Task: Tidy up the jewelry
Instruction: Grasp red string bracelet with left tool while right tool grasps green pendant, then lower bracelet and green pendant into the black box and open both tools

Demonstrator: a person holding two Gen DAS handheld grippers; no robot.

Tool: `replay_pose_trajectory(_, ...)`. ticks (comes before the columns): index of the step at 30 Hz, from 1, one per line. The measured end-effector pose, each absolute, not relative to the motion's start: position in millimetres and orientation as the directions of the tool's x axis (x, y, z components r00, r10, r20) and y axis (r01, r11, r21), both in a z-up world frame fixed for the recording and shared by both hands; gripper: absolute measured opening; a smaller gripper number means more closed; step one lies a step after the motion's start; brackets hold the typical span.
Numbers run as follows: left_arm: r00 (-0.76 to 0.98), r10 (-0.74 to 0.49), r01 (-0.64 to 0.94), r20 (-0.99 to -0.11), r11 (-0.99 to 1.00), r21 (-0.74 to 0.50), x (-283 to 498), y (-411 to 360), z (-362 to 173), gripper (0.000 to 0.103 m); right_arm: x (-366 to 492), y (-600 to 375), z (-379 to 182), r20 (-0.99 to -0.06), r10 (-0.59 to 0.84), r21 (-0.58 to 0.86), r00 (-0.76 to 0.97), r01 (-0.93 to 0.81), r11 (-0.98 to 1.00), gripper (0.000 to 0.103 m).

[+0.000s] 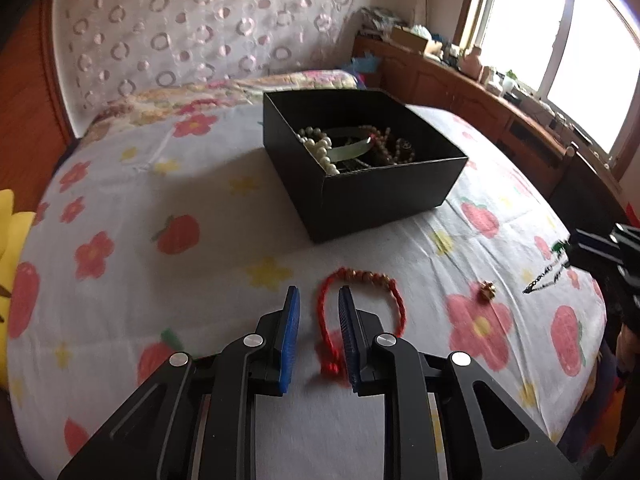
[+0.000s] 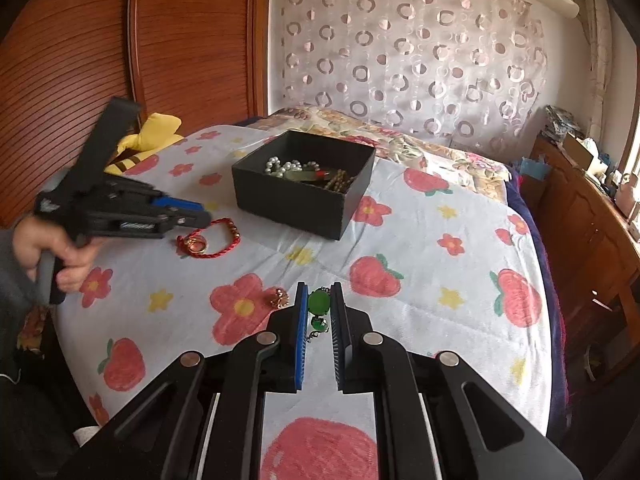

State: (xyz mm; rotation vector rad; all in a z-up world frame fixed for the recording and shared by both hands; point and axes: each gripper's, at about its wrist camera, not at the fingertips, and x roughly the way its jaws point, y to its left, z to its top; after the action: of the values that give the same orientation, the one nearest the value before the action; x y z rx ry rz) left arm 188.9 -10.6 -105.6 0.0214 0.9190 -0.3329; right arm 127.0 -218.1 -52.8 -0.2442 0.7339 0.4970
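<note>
- The left gripper (image 1: 319, 300) is hovering low over the bedsheet (image 1: 192, 208) toward the bed's left side, its jaws standing at a moderate gap with nothing between the pads. One side of the red cord bracelet (image 1: 360, 300) is lying in that gap, so I judge the gripper is lining up to pinch the cord, not the gold beads.
- The bracelet is resting flat on the sheet near the front edge, just short of the black box (image 1: 360, 184). A short carry is all that would be needed.
- The box is sitting open-topped near the middle of the bed, already holding the pearl strand (image 1: 318, 146), a pale green bangle (image 1: 352, 146) and darker beads. It is evidently serving as the collecting point.
- A small gold charm (image 2: 279, 297) is lying loose on the sheet between the two grippers, untouched.
- The right gripper (image 2: 319, 304) is working toward the front right, its jaws narrowed around the green stone pendant (image 2: 319, 303). Whether the pads are actually pressing the stone I cannot tell; a sliver of gap seems to show on each side.
- The pendant's dark chain (image 1: 544, 278) is trailing on the sheet and could snag when lifted.
</note>
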Motion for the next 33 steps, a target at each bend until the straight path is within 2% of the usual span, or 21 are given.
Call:
replay_pose_trajectory(7,0.529,-0.245,0.354,-0.812,0.934,-0.051,205,-27,-106,0.019,126,-218,-52,-0.685,0.353,-0.036,0.637,-0.513,0.858,0.013)
replay_pose_trajectory(8,0.530,-0.245,0.364,-0.812,0.931,-0.043,205,-30,-107,0.016,126,-219,-52,-0.684,0.353,-0.035,0.638,-0.512,0.858,0.013)
replay_pose_trajectory(9,0.532,-0.241,0.377,-0.812,0.926,-0.028,204,-33,-107,0.002,125,-220,-52,-0.684,0.354,-0.033,0.638,-0.511,0.859,0.013)
replay_pose_trajectory(13,0.532,-0.286,0.399,-0.797,0.915,-0.063,199,-35,-101,0.001,125,-223,-52,-0.681,0.359,-0.024,0.639,-0.509,0.860,0.013)
replay_pose_trajectory(23,0.657,-0.393,0.464,-0.644,0.884,-0.066,145,-48,-22,0.001,126,-222,-37,-0.649,0.375,-0.026,0.662,-0.512,0.858,0.013)
replay_pose_trajectory(28,0.704,-0.387,0.454,-0.596,0.890,-0.041,145,-53,4,0.001,133,-216,-19,-0.618,0.386,-0.042,0.685,-0.519,0.854,0.013)
replay_pose_trajectory(33,0.724,-0.362,0.415,-0.587,0.909,-0.049,169,-48,6,0.001,148,-211,-4,-0.588,0.405,-0.045,0.700,-0.528,0.848,0.013)
